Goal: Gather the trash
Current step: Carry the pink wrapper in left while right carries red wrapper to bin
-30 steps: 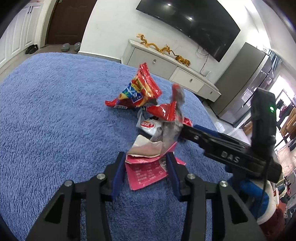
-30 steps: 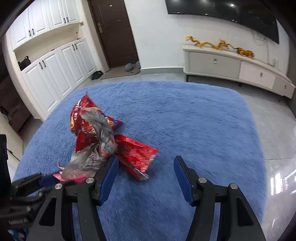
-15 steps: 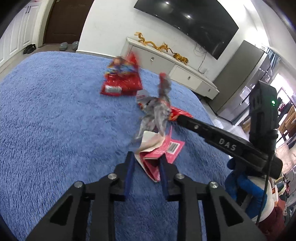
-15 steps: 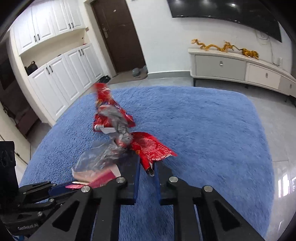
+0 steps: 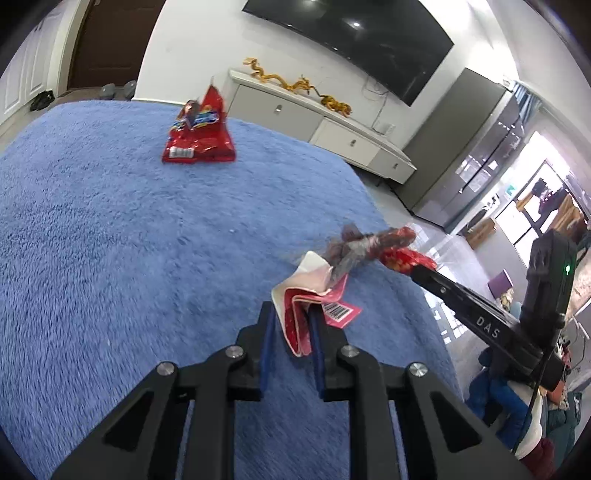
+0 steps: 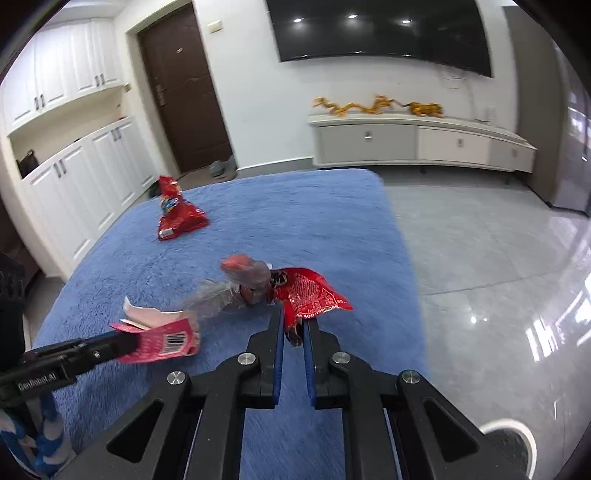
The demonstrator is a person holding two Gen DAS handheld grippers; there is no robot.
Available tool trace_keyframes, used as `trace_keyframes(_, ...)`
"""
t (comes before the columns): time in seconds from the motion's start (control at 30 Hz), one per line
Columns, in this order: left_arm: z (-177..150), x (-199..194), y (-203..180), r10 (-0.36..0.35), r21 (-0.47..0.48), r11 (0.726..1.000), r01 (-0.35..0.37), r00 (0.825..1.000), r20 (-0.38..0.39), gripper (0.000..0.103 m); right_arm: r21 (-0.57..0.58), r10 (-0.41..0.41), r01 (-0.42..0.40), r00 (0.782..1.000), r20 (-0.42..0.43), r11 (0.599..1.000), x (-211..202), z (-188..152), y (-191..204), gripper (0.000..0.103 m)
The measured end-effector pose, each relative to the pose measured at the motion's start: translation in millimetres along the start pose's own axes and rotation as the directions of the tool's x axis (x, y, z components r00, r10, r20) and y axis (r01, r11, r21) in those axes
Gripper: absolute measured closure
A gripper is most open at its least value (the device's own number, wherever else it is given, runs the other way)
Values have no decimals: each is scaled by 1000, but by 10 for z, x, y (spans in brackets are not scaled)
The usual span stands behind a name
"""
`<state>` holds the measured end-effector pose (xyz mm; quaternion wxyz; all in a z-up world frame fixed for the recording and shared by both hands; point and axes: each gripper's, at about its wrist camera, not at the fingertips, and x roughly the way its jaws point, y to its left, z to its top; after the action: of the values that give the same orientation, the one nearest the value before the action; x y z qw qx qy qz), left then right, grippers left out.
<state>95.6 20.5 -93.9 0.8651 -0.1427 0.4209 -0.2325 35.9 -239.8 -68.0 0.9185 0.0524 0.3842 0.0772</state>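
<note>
While both tongs are clamped on litter, the scraps they carry hang close together above the blue rug [image 5: 110, 229]. The left tongs [image 5: 291, 325] pinch a folded pink wrapper [image 5: 295, 314] with a barcode on its flap; its white inner side curls up past the blue fingertips [image 5: 266, 332]. In the right wrist view the same wrapper sticks out from the end of the left tool at the lower left. The right tongs [image 6: 293, 325] are drawn in narrow on a red foil wrapper [image 6: 310, 295] printed with white text, which fans out to the right above the tips. A crumpled clear plastic piece [image 6: 229, 291] with a red end stretches between the pink and the red wrappers; whether it is gripped by either tool or only caught on the wrappers cannot be told.

Farther off on the rug, well apart from both tools, a red snack bag [image 5: 199, 140] lies with one torn corner standing up. Beyond the rug stand a long white cabinet [image 6: 417, 144] with golden dragon figures [image 6: 373, 105] on top, a dark wall-mounted television [image 6: 380, 29], a brown door [image 6: 184, 85] and white cupboards [image 6: 74, 177].
</note>
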Motion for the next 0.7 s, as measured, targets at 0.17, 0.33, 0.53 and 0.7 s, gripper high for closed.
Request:
trace_keyframes(0.17,-95,-210,-130,7,33,999,-8,999,31,87,75,-49,46,998,35,996,-317,-125,-236,93)
trace_keyframes(0.33,-125,-411,-156,21,35,999,-23,998,64,89,107,-80,72,994,71,992,-579,-216,-336,93)
trace_keyframes(0.53,-82,-647,-263,13,56,998,-19,994,105,90,108,-67,54,991,117,993,-817,-253,-280,94)
trace_keyframes(0.7,-109,-858,-409,-15,86,996,2,989,144,92,95,-53,37,984,170,995,-1062,-236,-176,94)
